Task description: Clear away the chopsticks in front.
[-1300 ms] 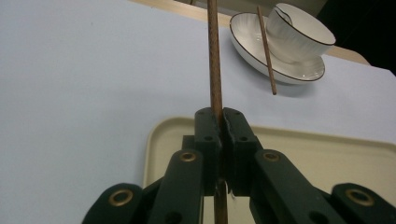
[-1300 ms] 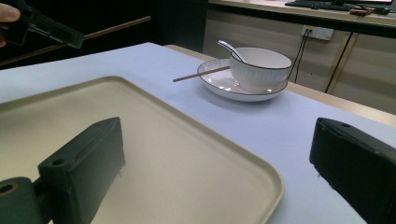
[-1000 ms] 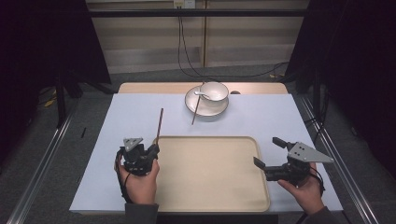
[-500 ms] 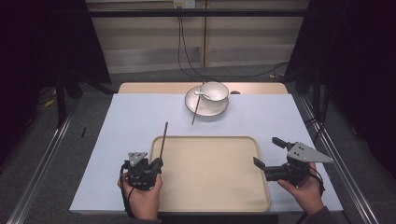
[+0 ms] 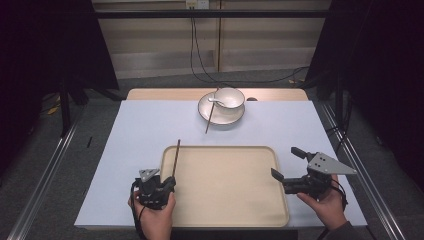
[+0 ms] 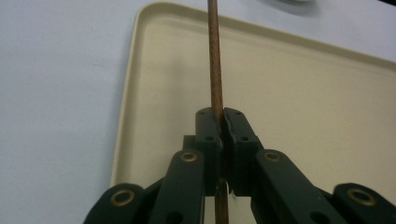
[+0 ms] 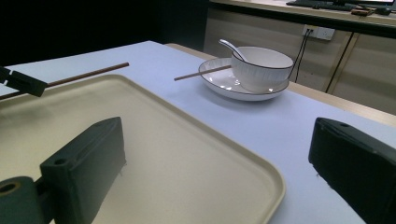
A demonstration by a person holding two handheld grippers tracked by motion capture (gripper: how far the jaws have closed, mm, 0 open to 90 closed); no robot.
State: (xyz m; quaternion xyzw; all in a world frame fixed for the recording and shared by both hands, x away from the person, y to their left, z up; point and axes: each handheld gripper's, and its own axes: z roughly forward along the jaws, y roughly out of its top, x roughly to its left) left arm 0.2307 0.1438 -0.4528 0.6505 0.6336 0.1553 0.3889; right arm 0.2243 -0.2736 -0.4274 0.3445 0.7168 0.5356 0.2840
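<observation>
Left claw [image 5: 169, 184] is pinching a thin brown wooden chopstick [image 5: 176, 158] near its lower end, jaws pressed tight on the shaft in the left gripper view [image 6: 215, 56]. The stick's long axis is running from the claw toward 12 o'clock, leaning slightly to 1, over the left rim of the flat beige plastic tray [image 5: 227, 207]; free tip is poking just past the tray's far-left corner at about 11 o'clock of the tray. Whether the shaft is touching the rim or hanging above it, cannot tell. Right claw [image 5: 286, 165] is sitting spread wide and empty at the tray's 3 o'clock edge, jaws pointing toward 10 o'clock, well apart from the stick. So the left hand is the one placed for laying the stick down, probably by tilting it to 3 o'clock so it is lying inside the tray. A second brown chopstick [image 5: 210, 117] is leaning on the white round plate [image 5: 207, 111] with a white ribbed bowl [image 5: 229, 99] at the bench's 12 o'clock, on the pale blue bench cover [image 5: 135, 130].
</observation>
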